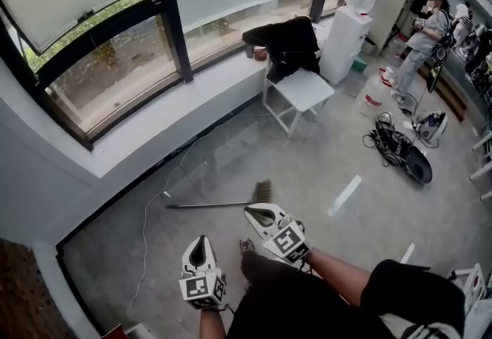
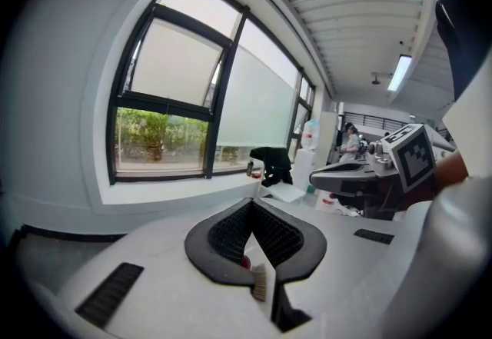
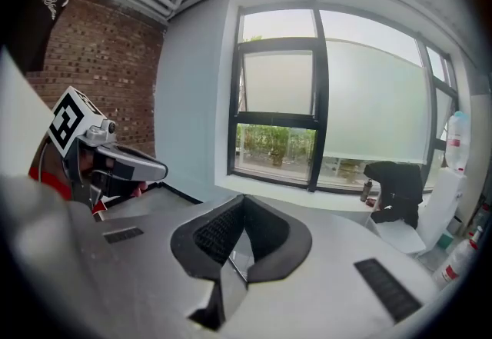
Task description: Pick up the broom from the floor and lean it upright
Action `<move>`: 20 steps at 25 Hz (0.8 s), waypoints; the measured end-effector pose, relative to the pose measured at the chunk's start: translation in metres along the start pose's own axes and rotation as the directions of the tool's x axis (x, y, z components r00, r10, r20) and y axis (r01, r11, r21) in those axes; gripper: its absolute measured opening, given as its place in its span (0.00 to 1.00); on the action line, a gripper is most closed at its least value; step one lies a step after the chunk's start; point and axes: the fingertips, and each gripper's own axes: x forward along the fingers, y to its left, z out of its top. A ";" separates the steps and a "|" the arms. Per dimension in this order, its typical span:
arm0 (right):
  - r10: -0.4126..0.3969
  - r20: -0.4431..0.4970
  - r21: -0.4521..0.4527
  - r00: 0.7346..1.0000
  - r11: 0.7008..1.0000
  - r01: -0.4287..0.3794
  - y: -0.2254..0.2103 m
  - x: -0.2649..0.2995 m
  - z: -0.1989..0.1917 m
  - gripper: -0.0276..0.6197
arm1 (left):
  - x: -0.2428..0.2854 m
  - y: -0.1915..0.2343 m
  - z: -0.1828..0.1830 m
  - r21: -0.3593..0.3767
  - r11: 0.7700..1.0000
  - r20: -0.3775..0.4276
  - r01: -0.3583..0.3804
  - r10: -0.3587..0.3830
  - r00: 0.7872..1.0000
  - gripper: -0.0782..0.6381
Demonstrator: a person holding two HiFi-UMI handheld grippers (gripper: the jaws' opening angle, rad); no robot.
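Note:
The broom lies flat on the grey floor, its thin dark handle pointing left and its bristle head to the right. My right gripper hovers just in front of the bristle end, jaws shut and empty. My left gripper hangs lower left, nearer my body, also shut on nothing. In the left gripper view the pads meet at the tip, and a bit of the broom's bristles shows through the gap below. The right gripper view shows its pads closed, facing the window.
A white chair with a black jacket stands by the window ledge. A water dispenser is behind it. A thin cable runs along the floor. Tangled cables and gear lie at right, near a standing person.

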 end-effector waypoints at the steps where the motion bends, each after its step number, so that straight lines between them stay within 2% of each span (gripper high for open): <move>1: 0.019 -0.011 0.000 1.000 1.000 -0.019 -0.002 0.014 0.001 0.05 | 0.006 0.012 0.002 -0.006 1.000 -0.008 -0.014 0.014 1.000 0.12; 5: 0.089 -0.085 -0.048 0.992 0.994 -0.093 -0.016 0.074 -0.006 0.05 | 0.039 0.058 0.004 -0.026 0.997 -0.050 -0.079 0.077 0.996 0.12; 7: 0.105 -0.124 -0.116 0.987 0.986 -0.120 -0.026 0.100 -0.018 0.05 | 0.058 0.074 -0.004 -0.022 0.996 -0.082 -0.088 0.086 0.993 0.12; 9: 0.121 -0.147 -0.146 0.982 0.979 -0.142 -0.035 0.123 -0.035 0.05 | 0.075 0.085 -0.017 -0.023 0.996 -0.115 -0.091 0.088 0.989 0.12; 16: 0.210 -0.244 -0.111 0.947 0.964 -0.243 -0.043 0.197 -0.115 0.05 | 0.130 0.131 -0.072 0.014 0.994 -0.199 -0.108 0.108 0.974 0.12; 20: 0.244 -0.279 -0.038 0.929 0.964 -0.264 -0.042 0.246 -0.179 0.05 | 0.174 0.153 -0.114 0.039 0.993 -0.212 -0.107 0.113 0.971 0.12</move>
